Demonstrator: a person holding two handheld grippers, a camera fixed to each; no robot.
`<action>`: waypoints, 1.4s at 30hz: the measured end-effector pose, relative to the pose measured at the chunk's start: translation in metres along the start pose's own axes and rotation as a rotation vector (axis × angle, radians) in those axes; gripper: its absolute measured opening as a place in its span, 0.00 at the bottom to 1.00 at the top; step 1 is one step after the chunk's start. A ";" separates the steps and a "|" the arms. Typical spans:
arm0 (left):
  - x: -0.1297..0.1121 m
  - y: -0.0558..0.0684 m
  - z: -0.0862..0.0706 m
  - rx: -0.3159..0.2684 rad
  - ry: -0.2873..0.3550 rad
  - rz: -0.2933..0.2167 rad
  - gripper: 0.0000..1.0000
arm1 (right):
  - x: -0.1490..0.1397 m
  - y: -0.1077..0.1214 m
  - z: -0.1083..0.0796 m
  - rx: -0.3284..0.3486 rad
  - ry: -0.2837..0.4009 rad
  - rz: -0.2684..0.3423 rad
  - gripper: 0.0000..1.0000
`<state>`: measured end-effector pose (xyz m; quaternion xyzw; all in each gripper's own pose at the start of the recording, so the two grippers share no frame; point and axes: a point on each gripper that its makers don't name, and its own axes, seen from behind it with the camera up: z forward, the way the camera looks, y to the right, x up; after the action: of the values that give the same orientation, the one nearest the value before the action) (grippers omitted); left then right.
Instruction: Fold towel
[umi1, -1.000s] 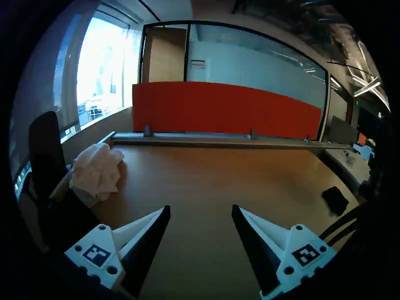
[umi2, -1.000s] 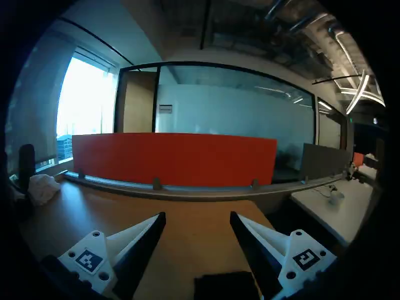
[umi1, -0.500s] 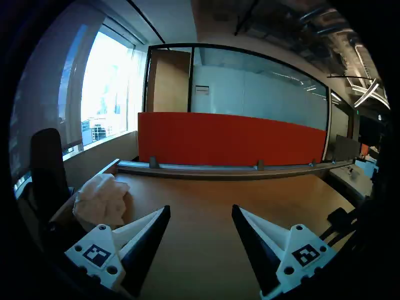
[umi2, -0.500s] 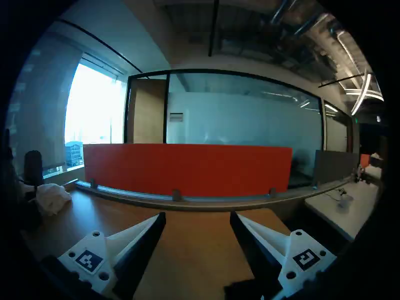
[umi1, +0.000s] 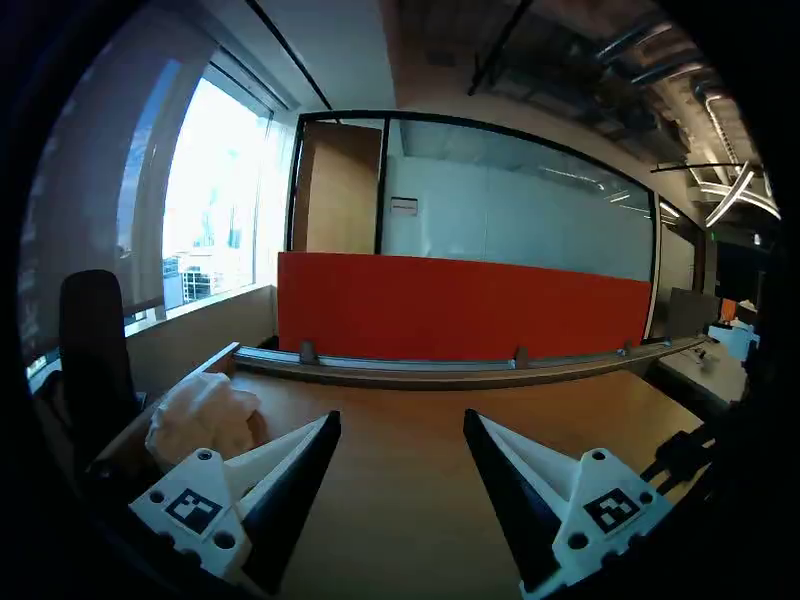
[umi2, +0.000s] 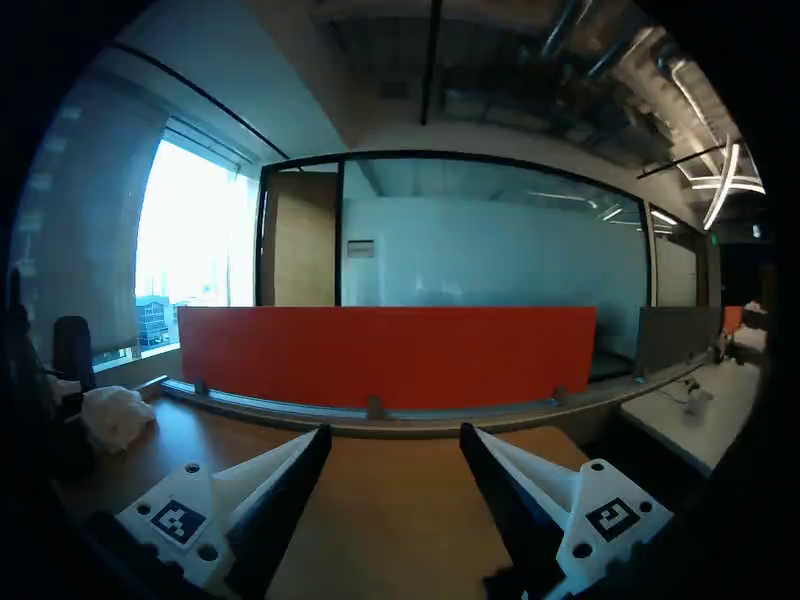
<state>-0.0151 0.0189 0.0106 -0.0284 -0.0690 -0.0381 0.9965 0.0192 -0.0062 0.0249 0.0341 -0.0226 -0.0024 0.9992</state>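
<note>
Here's the towel (umi1: 200, 425) in the left gripper view: a pale, crumpled heap, bunched into soft folds. It sits on the wooden desk (umi1: 420, 395) near the left edge, just beyond one finger of the left gripper (umi1: 400, 420), whose white body cuts off the heap's lower part. That gripper's jaws stand wide apart with nothing between them but bare desk.

Over in the right gripper view the towel (umi2: 115, 415) shows far off to the left, small and lumpy, well apart from the right gripper (umi2: 395, 435), which is also spread open and holding nothing.

Behind the desk runs a red partition (umi1: 460, 305) on a grey rail, with a glass wall above it. A black chair (umi1: 90, 350) stands just left of the towel, with a bright window (umi1: 215, 230) beyond (washed out, little to make out through it). At the right edge of the left gripper view a dark object (umi1: 685, 455) lies on the desk, too shadowed to identify. A white desk (umi2: 690, 420) sits off to the right in the right gripper view.
</note>
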 end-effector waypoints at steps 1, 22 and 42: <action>0.001 0.000 0.000 0.000 0.004 0.001 0.91 | 0.002 -0.002 0.000 0.000 0.000 -0.002 0.99; -0.035 -0.019 0.003 0.047 0.101 0.076 0.91 | 0.000 -0.033 -0.012 -0.001 0.002 0.000 0.99; -0.106 -0.030 0.012 0.068 0.154 0.065 0.91 | -0.038 -0.047 0.001 -0.001 0.007 0.004 1.00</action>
<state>-0.1235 -0.0021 0.0091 0.0061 0.0074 -0.0056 0.9999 -0.0190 -0.0530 0.0206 0.0336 -0.0192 -0.0005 0.9993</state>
